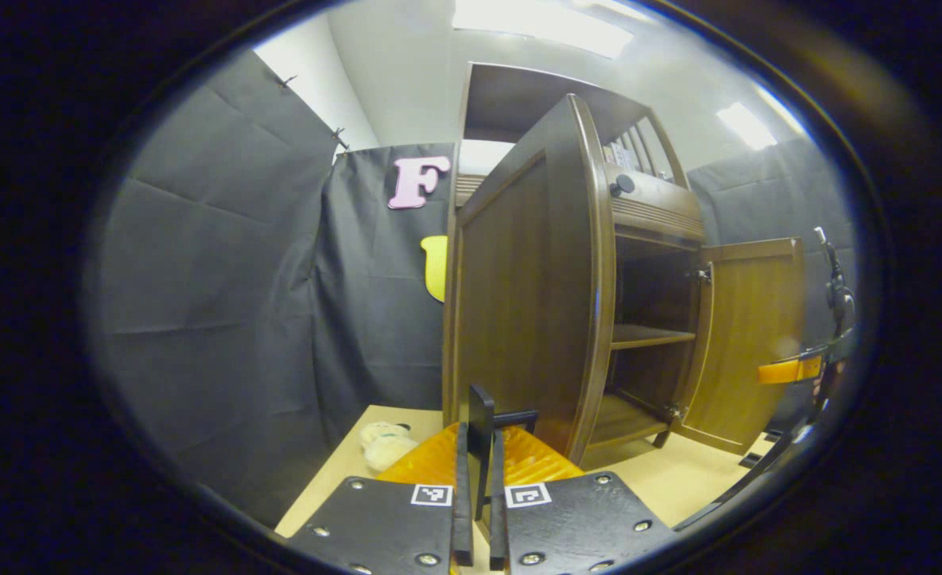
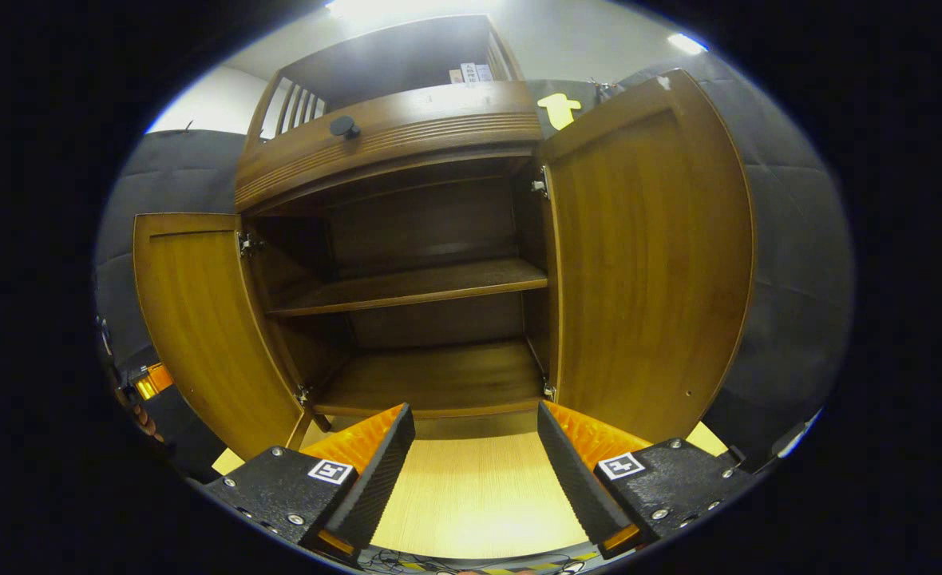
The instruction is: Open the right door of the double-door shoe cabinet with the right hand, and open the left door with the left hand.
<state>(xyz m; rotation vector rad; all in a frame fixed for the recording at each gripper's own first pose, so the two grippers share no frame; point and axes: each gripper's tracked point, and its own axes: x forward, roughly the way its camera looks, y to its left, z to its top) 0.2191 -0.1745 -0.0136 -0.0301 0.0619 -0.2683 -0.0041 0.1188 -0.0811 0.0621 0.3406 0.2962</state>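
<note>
The brown wooden shoe cabinet [image 2: 391, 132] stands with both doors swung wide, showing bare shelves [image 2: 415, 286]. In the right gripper view the right door [image 2: 655, 263] hangs open on the right and the left door [image 2: 199, 319] on the left. My right gripper [image 2: 475, 411] is open in front of the cabinet floor, with nothing between its fingers. In the left gripper view my left gripper [image 1: 480, 435] is shut on the black handle [image 1: 483, 411] of the left door [image 1: 531, 295], seen from its outer face. The right door [image 1: 750, 343] stands open farther off, with the other gripper [image 1: 790, 370] beside it.
The cabinet rests on a light wooden table [image 2: 479, 487]. A small pale plush toy [image 1: 383, 443] lies on the table left of the left door. Black cloth walls [image 1: 223, 303] close in on the left and behind. A drawer with a round black knob [image 2: 345, 125] tops the cabinet.
</note>
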